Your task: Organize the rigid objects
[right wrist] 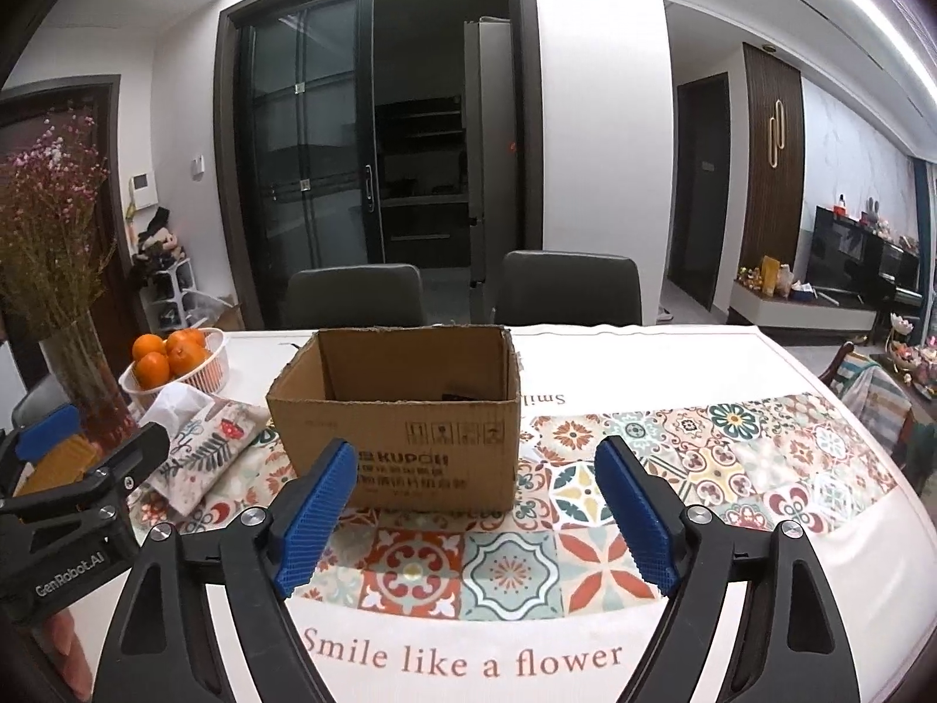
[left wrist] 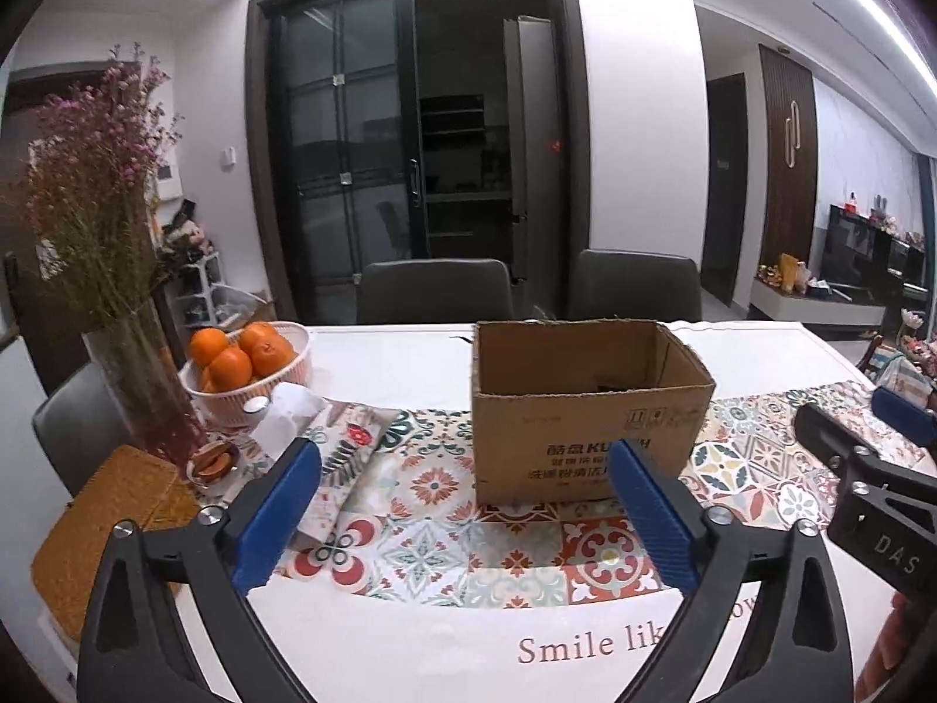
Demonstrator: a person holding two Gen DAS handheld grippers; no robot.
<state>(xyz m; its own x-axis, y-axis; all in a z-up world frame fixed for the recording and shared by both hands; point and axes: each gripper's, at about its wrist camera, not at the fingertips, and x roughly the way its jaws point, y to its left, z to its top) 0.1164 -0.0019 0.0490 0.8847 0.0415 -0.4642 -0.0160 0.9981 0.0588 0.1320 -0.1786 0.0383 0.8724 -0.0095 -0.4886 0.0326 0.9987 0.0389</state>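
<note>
An open-topped brown cardboard box [left wrist: 585, 416] [right wrist: 404, 439] stands on the patterned runner in the middle of the table. Something dark [right wrist: 462, 395] lies at its bottom, mostly hidden by the front wall. My left gripper [left wrist: 465, 457] hovers just in front of the box, open, its blue pads wide apart with nothing between them. My right gripper [right wrist: 475, 451] is open too, level with the box's front right corner, and holds nothing. Each gripper shows at the edge of the other's view: the right gripper's fingers [left wrist: 831, 439], the left gripper's fingers [right wrist: 140, 445].
A white basket of oranges [left wrist: 246, 381] [right wrist: 175, 363], a glass vase of dried flowers [left wrist: 134, 386], a patterned fabric pouch [left wrist: 345, 457] [right wrist: 205, 451], a cork mat [left wrist: 105, 527] and a small dish [left wrist: 214, 463] crowd the left side. Two grey chairs [left wrist: 436, 290] stand behind the table.
</note>
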